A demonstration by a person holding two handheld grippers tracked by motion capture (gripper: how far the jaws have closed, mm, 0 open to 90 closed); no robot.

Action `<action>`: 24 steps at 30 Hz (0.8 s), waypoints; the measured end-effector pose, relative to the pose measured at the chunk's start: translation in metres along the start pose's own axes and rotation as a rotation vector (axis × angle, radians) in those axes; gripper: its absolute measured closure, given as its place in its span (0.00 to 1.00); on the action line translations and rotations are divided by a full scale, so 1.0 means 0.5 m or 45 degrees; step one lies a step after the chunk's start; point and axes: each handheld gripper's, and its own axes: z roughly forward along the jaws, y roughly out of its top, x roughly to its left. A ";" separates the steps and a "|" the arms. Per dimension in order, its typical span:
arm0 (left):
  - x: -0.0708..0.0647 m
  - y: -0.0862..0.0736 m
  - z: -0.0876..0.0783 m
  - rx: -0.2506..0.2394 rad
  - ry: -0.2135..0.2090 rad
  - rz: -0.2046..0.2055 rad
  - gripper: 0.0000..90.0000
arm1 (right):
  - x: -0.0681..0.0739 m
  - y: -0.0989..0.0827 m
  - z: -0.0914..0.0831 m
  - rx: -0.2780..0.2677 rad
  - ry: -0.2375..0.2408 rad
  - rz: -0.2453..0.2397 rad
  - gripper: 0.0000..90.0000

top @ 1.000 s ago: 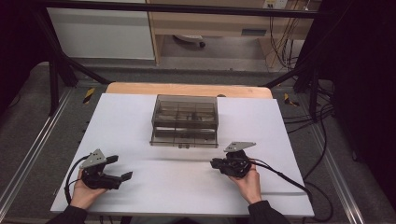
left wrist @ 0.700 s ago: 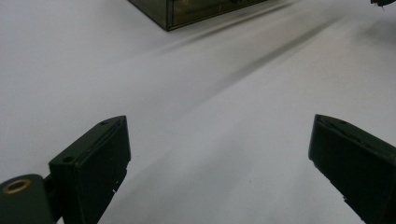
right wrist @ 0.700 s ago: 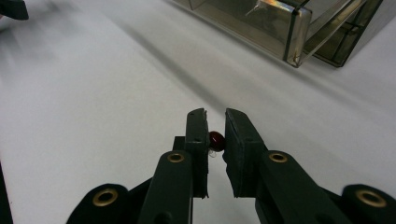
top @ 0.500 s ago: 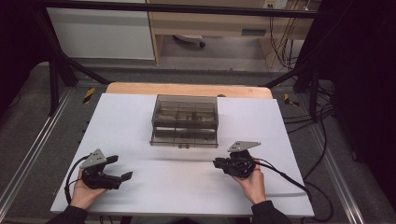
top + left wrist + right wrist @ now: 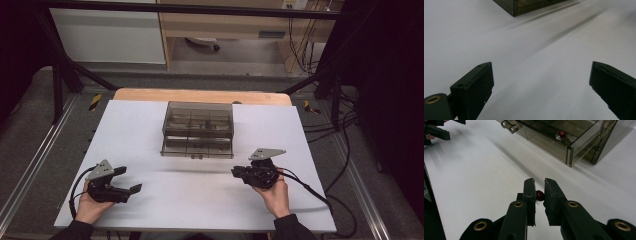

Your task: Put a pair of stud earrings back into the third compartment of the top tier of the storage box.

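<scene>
Landmark: a smoky clear drawer box stood toward the far side of the white table; every place below is given from it.
Drawer: the box's lower drawer was pulled out toward the person, its two small knobs facing front.
Held thing: a small dark red bead sat pinched between the jaws of the right gripper, near the box's front right corner and on the person's side of it.
Right gripper: jaws drawn narrow and clamped on the bead, pointing toward the open drawer.
Second bead: another red bead lay inside the box, seen through its clear top in the right gripper view.
Left gripper: the left gripper stood well apart from the box, off its front left side, jaws spread wide with nothing between them, bare table beneath.
Step in hand: most likely carrying the picked bead to the box.
Next move: it called for bringing the bead over a compartment of the open drawer, lowering it inside the walls, then easing the jaws apart; the bead looked round and apt to roll.
</scene>
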 end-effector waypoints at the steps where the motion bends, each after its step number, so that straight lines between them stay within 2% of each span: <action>1: 0.000 0.000 0.000 0.000 0.000 0.000 0.06 | 0.002 0.003 -0.002 -0.003 0.001 0.004 0.89; 24: 0.000 0.000 0.000 0.000 0.001 -0.001 0.07 | 0.015 0.073 -0.034 -0.055 -0.015 -0.059 0.89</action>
